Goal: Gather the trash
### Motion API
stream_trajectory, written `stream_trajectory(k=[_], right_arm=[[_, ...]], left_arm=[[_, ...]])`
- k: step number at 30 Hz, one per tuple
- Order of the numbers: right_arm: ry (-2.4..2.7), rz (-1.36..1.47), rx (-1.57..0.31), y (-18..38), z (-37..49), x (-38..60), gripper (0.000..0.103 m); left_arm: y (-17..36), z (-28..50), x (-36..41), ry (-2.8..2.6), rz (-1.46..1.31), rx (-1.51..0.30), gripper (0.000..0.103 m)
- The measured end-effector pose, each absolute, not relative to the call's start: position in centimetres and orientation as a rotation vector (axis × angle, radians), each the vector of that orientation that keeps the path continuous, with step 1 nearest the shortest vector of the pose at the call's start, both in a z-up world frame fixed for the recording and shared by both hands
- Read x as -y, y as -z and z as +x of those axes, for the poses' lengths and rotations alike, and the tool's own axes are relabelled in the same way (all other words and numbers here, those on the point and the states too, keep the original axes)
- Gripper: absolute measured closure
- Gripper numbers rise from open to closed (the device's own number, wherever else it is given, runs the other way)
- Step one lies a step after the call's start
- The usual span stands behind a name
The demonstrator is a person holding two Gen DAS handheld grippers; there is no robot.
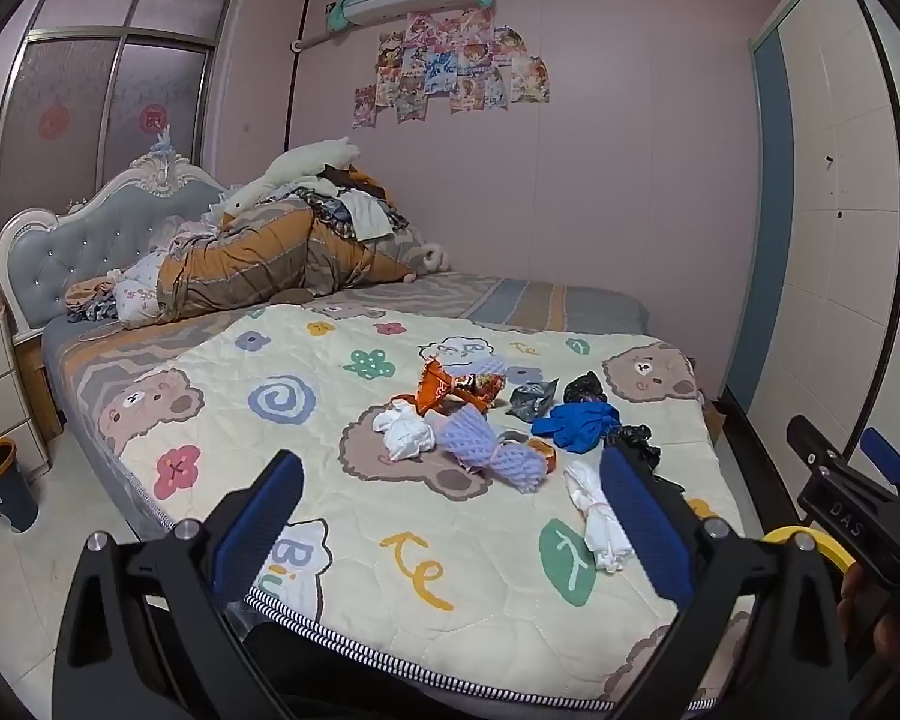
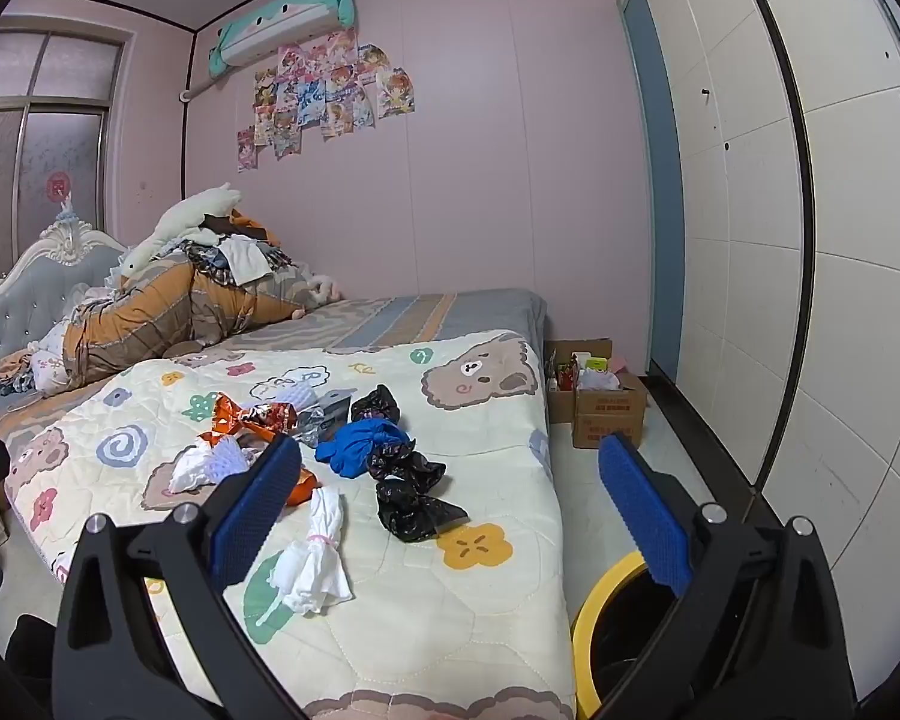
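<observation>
Nearest to me, the left gripper (image 1: 450,525) stands with its jaws spread wide and nothing between them, above the foot end of the quilt (image 1: 342,540). The right gripper (image 2: 447,516) is likewise released, holding nothing, with its left finger over the quilt and its right finger over the floor.

Below the right gripper, beside the bed on the floor, I see a yellow-rimmed bin (image 2: 606,612) with a dark interior.

The trash lies in a loose cluster on the quilt, ahead of both grippers:
- White plastic bundle (image 2: 315,564), closest to me, near the foot edge.
- Black crumpled bag (image 2: 411,495), just beyond it to the right.
- Blue crumpled piece (image 2: 360,444), touching the black bag.
- Purple foam netting (image 1: 489,447) and a white crumpled wad (image 1: 405,435), side by side, left of the blue piece.
- Orange foil wrapper (image 1: 456,390), farther back, with a grey crumpled piece (image 1: 531,399) to its right.

Past the far bed corner, cardboard boxes (image 2: 606,414) sit on the floor against the wall. At the head of the bed, a pile of bedding and clothes (image 1: 282,246) rests against the headboard (image 1: 60,252).
</observation>
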State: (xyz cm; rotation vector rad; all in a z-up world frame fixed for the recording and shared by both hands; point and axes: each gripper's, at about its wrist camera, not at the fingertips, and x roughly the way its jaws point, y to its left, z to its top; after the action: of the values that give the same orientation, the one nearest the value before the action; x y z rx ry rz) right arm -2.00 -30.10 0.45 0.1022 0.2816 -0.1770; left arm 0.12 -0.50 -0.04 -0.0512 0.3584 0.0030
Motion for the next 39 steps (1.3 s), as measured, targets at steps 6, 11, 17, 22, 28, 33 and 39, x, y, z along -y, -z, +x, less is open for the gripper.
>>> stream_trajectory(k=[6,11,17,22,28,33,39], right_arm=[[0.178,0.102,-0.281,-0.5,-2.0,30.1,0.008],[0.179,0.102,-0.28,-0.5,-2.0,30.1,0.008],[0.178,0.105,-0.284,-0.3,-1.9,30.1,0.008],[0.178,0.106,-0.283,-0.5,-2.1,30.6,0.008],[0.177,0.107,-0.286,-0.5,-2.0,30.6,0.008],[0.179,0.108,-0.285,-0.4,-1.9,30.5,0.008],[0.177,0.108,-0.289,-0.4,-1.9,30.3,0.008]], left_arm=[[0.1,0.0,1.2,-0.001,-0.05,-0.359,0.007],[-0.4,0.0,0.6,0.005,-0.047,-0.365,0.007],[-0.2,0.0,0.6,0.005,-0.046,-0.366,0.007],[-0.1,0.0,0.6,0.006,-0.045,-0.366,0.007],[-0.1,0.0,0.6,0.006,-0.046,-0.368,0.007],[-0.1,-0.1,0.7,0.006,-0.045,-0.369,0.007],[0.1,-0.1,0.8,0.007,-0.044,-0.371,0.007]])
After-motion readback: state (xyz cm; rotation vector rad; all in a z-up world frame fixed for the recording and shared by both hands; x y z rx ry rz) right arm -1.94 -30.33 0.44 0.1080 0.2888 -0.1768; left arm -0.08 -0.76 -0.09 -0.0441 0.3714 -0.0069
